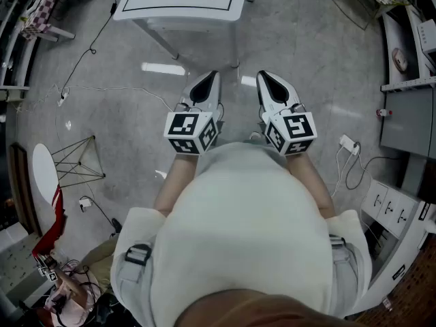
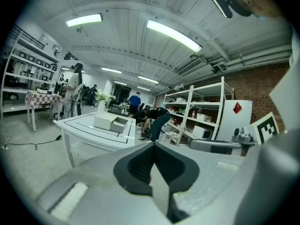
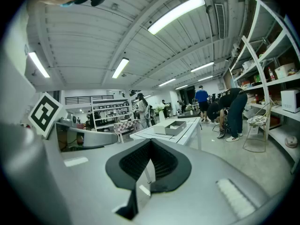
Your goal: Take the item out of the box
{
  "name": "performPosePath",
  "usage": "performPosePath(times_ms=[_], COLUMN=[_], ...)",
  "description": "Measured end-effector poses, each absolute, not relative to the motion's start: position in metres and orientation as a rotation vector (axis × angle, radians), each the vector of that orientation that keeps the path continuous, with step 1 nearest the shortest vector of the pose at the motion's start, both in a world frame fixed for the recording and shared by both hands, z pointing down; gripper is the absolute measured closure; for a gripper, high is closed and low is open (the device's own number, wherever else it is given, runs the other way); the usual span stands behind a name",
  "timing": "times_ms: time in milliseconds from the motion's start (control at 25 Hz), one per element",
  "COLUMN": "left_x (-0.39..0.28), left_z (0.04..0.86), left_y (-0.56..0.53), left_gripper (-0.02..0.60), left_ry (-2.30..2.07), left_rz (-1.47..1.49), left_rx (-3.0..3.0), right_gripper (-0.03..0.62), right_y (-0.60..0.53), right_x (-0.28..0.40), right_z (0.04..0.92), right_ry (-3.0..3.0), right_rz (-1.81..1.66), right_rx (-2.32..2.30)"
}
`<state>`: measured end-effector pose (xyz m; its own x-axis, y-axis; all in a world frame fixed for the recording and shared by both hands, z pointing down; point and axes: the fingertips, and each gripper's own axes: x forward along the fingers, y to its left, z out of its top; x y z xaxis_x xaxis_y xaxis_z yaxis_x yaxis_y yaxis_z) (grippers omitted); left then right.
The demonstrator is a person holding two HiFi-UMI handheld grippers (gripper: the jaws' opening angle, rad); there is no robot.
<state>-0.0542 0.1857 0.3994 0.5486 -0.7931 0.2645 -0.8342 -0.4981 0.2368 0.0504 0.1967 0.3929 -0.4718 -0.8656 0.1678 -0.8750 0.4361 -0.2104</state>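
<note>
White tbl [image 2: 91, 134] w/ open white box [image 2: 110, 122] on top.

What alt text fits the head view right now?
Seen from above, the person holds the left gripper and right gripper side by side before their body, both shut and empty, pointing toward a white table at the frame's top edge. Grey floor with trailing cables lies between.

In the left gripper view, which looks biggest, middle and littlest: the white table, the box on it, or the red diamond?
1. white table, biggest
2. box, middle
3. red diamond, littlest
</note>
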Motion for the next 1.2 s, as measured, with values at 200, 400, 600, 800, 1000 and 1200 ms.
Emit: performPosePath(times_ms=[200,400,600,800,1000,1200], left_x=[-0.061,-0.049,-0.034,-0.011,-0.003,0.005], left_z=[0.397,0.398,0.404,0.410,0.417,0.427], left_y=[0.194,0.194,0.194,0.199,0.201,0.204], left_gripper=[0.581,0.581,0.581,0.581,0.581,0.583], left_ry=[-1.327,-1.328,-1.304,-1.293,-1.351,-1.368], left_rz=[0.172,0.151,0.129,0.135,0.165,0.252], left_rx=[2.451,2.444,2.419,2.438,2.379,2.332], right_gripper=[0.597,0.597,0.597,0.597,0.597,0.597], right_y=[0.203,0.202,0.203,0.208,0.208,0.211], right_x=[0.036,0.040,0.052,0.071,0.085,0.082], right_z=[0.381,0.381,0.383,0.388,0.395,0.396], right_ry=[-2.651,-2.660,-2.681,-2.723,-2.702,-2.732], right_rz=[0.361,0.329,0.314,0.347,0.363,0.374], right_rx=[1.559,1.517,1.462,1.416,1.406,1.353])
